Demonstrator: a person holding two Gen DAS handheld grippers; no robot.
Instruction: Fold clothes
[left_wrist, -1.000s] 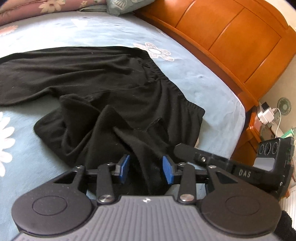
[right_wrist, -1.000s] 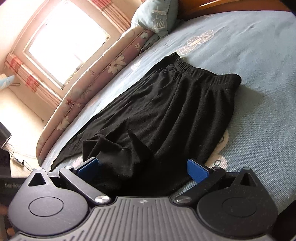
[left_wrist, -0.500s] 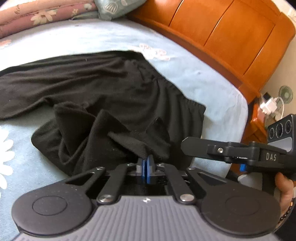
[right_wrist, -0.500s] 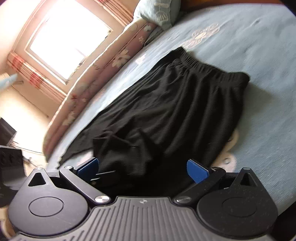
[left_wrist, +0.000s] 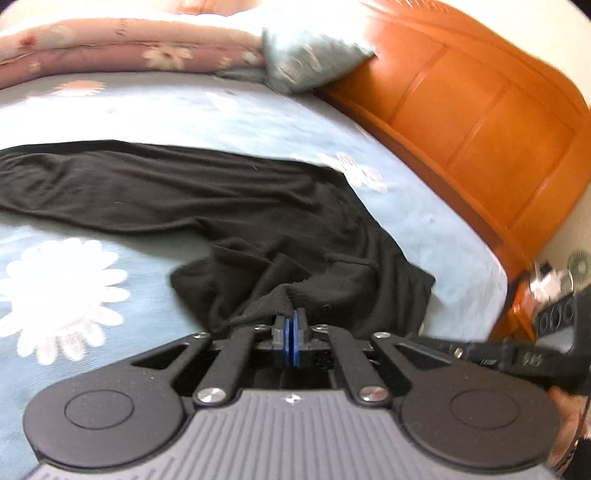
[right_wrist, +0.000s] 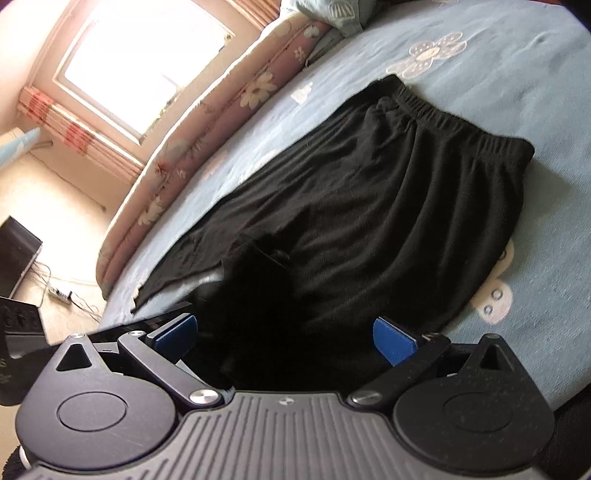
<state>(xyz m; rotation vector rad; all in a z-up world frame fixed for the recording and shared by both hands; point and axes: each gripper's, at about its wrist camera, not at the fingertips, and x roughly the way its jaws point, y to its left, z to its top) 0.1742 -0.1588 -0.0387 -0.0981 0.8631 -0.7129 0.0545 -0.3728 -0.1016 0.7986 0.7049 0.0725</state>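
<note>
Black trousers (left_wrist: 236, 199) lie spread on a light blue bed sheet (left_wrist: 92, 114), one leg stretched to the left and the other leg bunched up near me. My left gripper (left_wrist: 291, 334) is shut on the hem of that bunched leg and lifts it a little. In the right wrist view the trousers (right_wrist: 388, 206) show their elastic waistband (right_wrist: 454, 122) at the far end. My right gripper (right_wrist: 284, 334) is open, its blue pads (right_wrist: 393, 338) on either side of a dark fold of cloth. Its body also appears in the left wrist view as the right gripper (left_wrist: 517, 354).
An orange wooden headboard (left_wrist: 480, 122) runs along the right side of the bed. A pink flowered quilt roll (left_wrist: 129, 51) and a pale blue pillow (left_wrist: 310, 62) lie at the far edge. A window (right_wrist: 147, 59), a floor with cables (right_wrist: 59, 291) and a nightstand (left_wrist: 524, 306) are beyond the bed.
My left gripper closed on the trouser hem and has moved back and up with it. The right gripper stayed open and shifted closer over the cloth.
</note>
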